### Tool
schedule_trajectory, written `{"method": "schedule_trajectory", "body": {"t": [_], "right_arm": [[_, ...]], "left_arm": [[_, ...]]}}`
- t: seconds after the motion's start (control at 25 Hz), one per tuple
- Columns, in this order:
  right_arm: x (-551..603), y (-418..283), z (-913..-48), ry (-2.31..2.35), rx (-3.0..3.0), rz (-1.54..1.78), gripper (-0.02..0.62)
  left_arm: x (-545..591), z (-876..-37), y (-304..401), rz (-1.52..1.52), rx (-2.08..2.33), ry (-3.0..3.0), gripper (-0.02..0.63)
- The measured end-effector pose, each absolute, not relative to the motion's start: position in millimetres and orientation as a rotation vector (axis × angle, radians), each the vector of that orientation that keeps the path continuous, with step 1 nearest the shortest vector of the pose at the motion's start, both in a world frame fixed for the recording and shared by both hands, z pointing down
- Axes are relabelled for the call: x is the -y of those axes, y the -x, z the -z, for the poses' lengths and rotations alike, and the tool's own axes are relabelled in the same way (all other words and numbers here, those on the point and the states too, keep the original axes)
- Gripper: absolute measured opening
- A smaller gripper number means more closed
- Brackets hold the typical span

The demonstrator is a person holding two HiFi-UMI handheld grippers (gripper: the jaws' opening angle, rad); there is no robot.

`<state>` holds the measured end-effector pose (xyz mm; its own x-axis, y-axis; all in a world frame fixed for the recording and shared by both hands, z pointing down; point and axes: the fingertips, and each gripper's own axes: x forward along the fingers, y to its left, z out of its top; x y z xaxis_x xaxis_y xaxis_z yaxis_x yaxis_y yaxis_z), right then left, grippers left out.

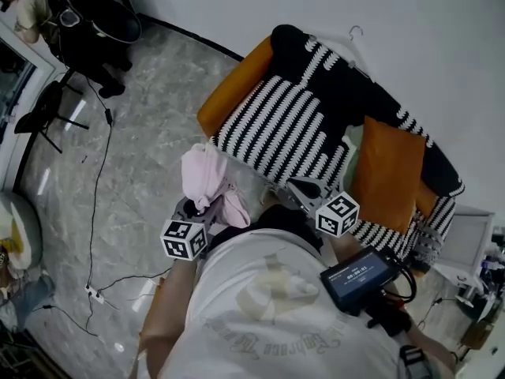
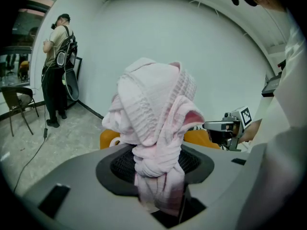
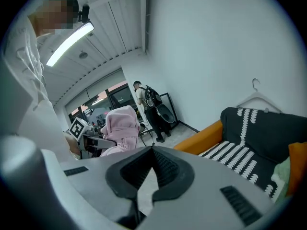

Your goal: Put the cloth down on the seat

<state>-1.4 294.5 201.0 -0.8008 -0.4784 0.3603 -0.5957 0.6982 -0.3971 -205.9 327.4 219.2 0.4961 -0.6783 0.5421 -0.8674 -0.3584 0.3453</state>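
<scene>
A bunched pink cloth (image 1: 207, 181) hangs over the marble floor just left of the sofa's front corner. My left gripper (image 1: 207, 209) is shut on its lower end. In the left gripper view the cloth (image 2: 153, 104) stands up in a knotted wad from between the jaws of that gripper (image 2: 158, 163). The seat is a sofa under a black-and-white striped throw (image 1: 284, 129). My right gripper (image 1: 304, 189) hovers at the seat's front edge, jaws together and empty. Its own view shows its tips (image 3: 152, 149) meeting, the cloth (image 3: 120, 123) to the left and the sofa (image 3: 249, 147) to the right.
An orange cushion (image 1: 388, 172) leans on the sofa's right half, and a wire hanger (image 1: 357, 34) sits on its backrest. A person (image 1: 31, 6) stands far left by a folding chair (image 1: 51, 113). A cable (image 1: 99, 172) trails across the floor. A white side table (image 1: 467, 243) stands right.
</scene>
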Motion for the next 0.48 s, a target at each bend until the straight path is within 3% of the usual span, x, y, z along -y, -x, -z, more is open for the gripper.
{"method": "schedule_trajectory", "body": {"t": [0.48], "right_arm": [[-262.4,-23.2,-216.3,-0.91,2.643,-0.796,0.015]], "left_arm": [[-294.8,-233.4,180.1,-0.454,1.207,-2.137,0.224]]}}
